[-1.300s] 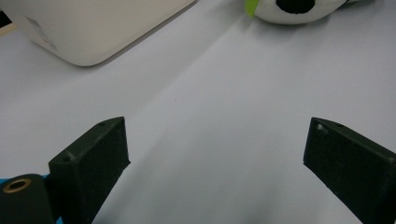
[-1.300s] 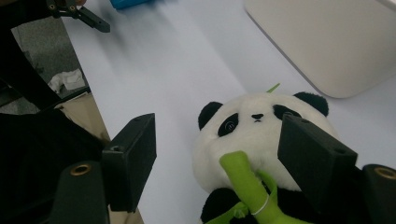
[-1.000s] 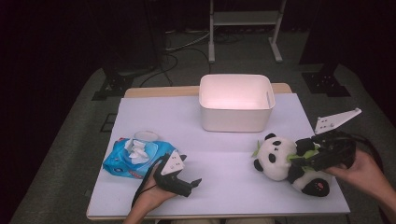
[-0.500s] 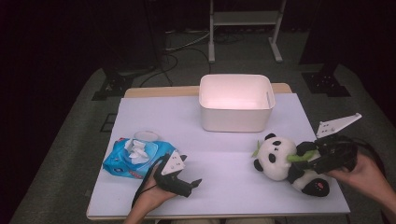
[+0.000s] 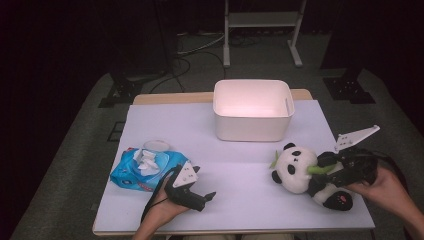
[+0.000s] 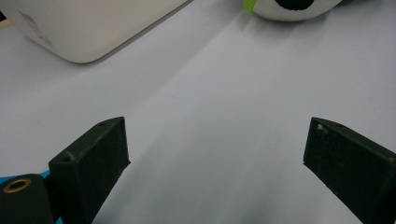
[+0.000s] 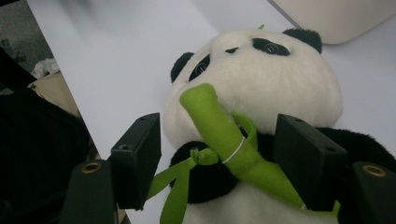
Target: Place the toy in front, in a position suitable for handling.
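Step in hand: the right gripper (image 7: 217, 158) was closing in on the plush panda (image 5: 305, 172); jaws had just been narrowing, still apart, straddling the green bamboo stalk (image 7: 229, 140) and chest, pads not yet pressing.
Technique: centre the jaws on the torso below the head, take stalk and body together, close until the plush compresses.
Location: panda lay on the white table (image 5: 240, 155), right side, in front of the white bin (image 5: 252, 110).
Orientation: long axis across the table; head toward the left gripper (image 5: 192, 192), feet toward the person's right hand.
Left gripper: jaws wide, empty, resting beside the wipes pack (image 5: 142, 167).
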A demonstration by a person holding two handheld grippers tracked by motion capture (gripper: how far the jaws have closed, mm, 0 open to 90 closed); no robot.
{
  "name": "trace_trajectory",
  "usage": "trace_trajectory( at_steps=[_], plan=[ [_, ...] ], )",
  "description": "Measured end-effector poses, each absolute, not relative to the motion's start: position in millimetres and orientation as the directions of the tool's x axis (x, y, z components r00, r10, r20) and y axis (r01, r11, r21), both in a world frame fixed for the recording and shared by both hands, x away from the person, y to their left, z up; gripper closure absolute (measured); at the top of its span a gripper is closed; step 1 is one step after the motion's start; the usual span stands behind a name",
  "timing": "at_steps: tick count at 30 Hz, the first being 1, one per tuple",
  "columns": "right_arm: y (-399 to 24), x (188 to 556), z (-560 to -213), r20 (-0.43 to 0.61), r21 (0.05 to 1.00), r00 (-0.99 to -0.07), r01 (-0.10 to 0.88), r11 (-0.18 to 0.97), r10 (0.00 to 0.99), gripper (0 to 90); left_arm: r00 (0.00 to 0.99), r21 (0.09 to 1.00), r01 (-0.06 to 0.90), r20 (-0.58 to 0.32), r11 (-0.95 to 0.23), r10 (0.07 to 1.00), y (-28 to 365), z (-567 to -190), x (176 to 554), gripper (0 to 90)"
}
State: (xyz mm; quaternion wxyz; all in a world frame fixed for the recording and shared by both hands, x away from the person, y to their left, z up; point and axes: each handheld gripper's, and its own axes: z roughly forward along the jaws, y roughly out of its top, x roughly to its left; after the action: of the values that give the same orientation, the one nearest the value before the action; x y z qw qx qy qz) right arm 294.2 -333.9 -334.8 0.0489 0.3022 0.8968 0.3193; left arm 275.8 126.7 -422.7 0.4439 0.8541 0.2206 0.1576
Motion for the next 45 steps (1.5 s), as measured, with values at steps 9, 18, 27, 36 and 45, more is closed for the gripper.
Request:
trace_trajectory(
  at_steps=[9, 18, 27, 36, 45],
  plan=[
    [-334, 297, -339, 0.099, 0.598, -0.810, 0.513, 0.616, 0.578, 46.5, 0.853, 0.827, 0.239, 0.073, -0.510, 0.518, 128, -423, 276, 5.8],
    [-333, 298, -340, 0.094, 0.592, -0.817, 0.505, 0.627, 0.569, 58.4, 0.852, 0.829, 0.242, 0.067, -0.504, 0.519, 128, -423, 276, 5.8],
    [-336, 302, -340, 0.108, 0.590, -0.827, 0.500, 0.634, 0.552, 68.2, 0.850, 0.828, 0.251, 0.059, -0.501, 0.524, 129, -423, 277, 5.8],
    [-340, 307, -340, 0.145, 0.590, -0.830, 0.509, 0.627, 0.538, 70.8, 0.849, 0.829, 0.252, 0.058, -0.499, 0.525, 129, -423, 277, 5.8],
    [-344, 311, -337, 0.154, 0.592, -0.844, 0.495, 0.636, 0.513, 72.2, 0.849, 0.826, 0.252, 0.061, -0.504, 0.524, 129, -423, 277, 5.8]
  ],
)
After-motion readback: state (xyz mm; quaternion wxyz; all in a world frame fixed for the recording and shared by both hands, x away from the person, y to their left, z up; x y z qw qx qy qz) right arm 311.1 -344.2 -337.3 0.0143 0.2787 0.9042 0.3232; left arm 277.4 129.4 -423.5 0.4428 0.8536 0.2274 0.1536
